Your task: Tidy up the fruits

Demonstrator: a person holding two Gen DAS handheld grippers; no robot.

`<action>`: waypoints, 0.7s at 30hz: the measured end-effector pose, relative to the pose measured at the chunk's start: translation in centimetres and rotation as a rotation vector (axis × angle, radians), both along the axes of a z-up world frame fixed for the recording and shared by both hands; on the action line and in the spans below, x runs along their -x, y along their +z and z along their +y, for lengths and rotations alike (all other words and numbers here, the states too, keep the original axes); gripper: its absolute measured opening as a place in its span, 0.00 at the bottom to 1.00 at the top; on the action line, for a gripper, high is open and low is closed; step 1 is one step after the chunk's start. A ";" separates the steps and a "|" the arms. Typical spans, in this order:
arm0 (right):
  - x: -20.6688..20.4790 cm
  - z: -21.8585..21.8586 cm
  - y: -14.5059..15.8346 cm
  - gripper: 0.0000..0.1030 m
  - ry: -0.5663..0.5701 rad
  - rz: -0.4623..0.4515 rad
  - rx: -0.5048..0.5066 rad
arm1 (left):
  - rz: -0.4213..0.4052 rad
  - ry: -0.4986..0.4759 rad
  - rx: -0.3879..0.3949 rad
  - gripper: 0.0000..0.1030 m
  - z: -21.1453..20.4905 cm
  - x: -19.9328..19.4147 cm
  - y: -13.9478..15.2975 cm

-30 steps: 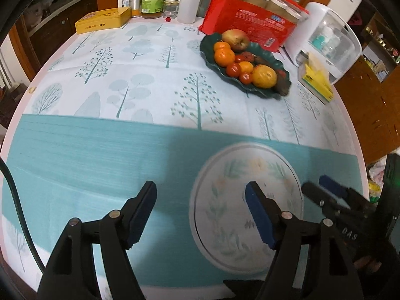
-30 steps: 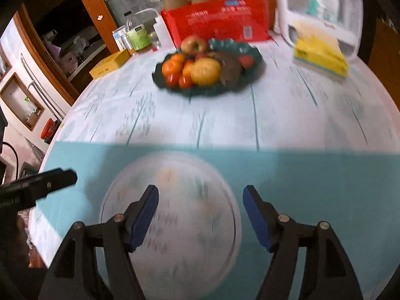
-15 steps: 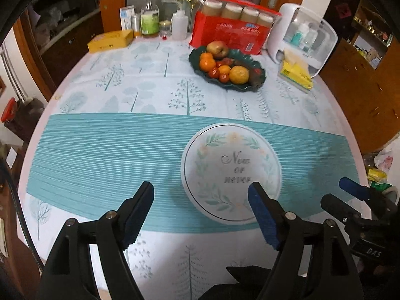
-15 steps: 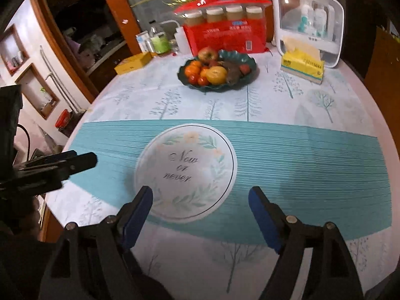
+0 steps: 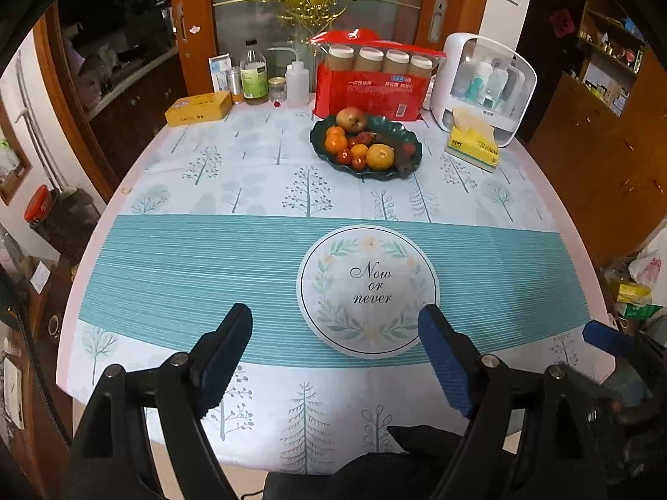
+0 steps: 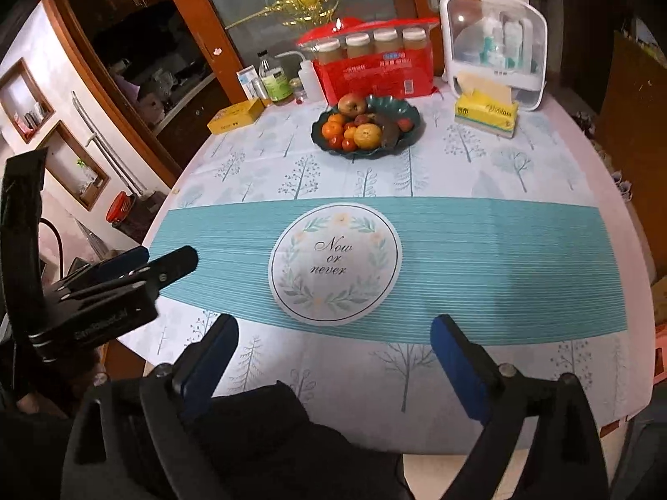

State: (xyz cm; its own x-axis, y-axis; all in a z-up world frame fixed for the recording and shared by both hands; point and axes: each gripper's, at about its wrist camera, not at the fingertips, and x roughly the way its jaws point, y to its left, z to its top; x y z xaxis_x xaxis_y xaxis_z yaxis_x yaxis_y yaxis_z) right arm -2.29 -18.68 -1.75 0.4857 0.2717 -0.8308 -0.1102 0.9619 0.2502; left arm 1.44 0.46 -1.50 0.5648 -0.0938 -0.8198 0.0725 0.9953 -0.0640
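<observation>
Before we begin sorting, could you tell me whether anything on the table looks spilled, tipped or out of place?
Nothing stands out. The fruit all sits inside the green bowl, none of it loose on the tablecloth. The bottles stand upright, and both grippers, left and right, hang open and empty.

plates [image 5: 367, 291]: 1 | fruit bowls [image 5: 410, 141]: 1 | jars [image 5: 377, 60]: 4 | tissue boxes [image 5: 473, 143]: 1

Left gripper [image 5: 333, 341] spread wide at lower frame; dark green scalloped fruit plate [image 5: 406, 135] upper centre, on tree-print tablecloth [image 5: 250, 191].
</observation>
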 end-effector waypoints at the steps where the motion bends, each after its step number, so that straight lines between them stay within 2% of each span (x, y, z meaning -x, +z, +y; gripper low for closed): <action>1: 0.3 0.2 0.1 0.94 0.006 -0.003 -0.005 | -0.001 0.001 -0.010 0.80 -0.3 0.2 -0.1; 4: 1.0 0.5 0.0 0.97 -0.007 -0.012 0.006 | -0.013 0.009 -0.036 0.81 -0.6 0.7 -0.1; 7: 1.1 0.3 0.3 1.00 -0.023 -0.039 0.017 | -0.052 0.025 -0.043 0.90 -0.4 1.0 0.3; 11: 0.7 0.2 0.0 1.00 -0.044 -0.040 0.011 | -0.096 0.033 -0.053 0.97 -0.5 1.1 0.9; 15: 0.5 0.4 -0.2 1.00 -0.055 -0.047 0.033 | -0.119 0.034 -0.065 0.99 -0.7 0.9 1.0; 21: 0.0 0.0 -0.3 1.00 -0.092 -0.054 0.045 | -0.107 0.048 -0.061 0.99 -0.8 0.6 0.7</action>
State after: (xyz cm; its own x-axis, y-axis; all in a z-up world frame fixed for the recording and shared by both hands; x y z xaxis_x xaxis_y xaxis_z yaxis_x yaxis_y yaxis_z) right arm -2.29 -18.69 -2.05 0.5516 0.1870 -0.8129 -0.0333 0.9787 0.2026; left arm 0.86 -0.33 -0.84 0.6524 -0.0163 -0.7577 0.0274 0.9996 0.0021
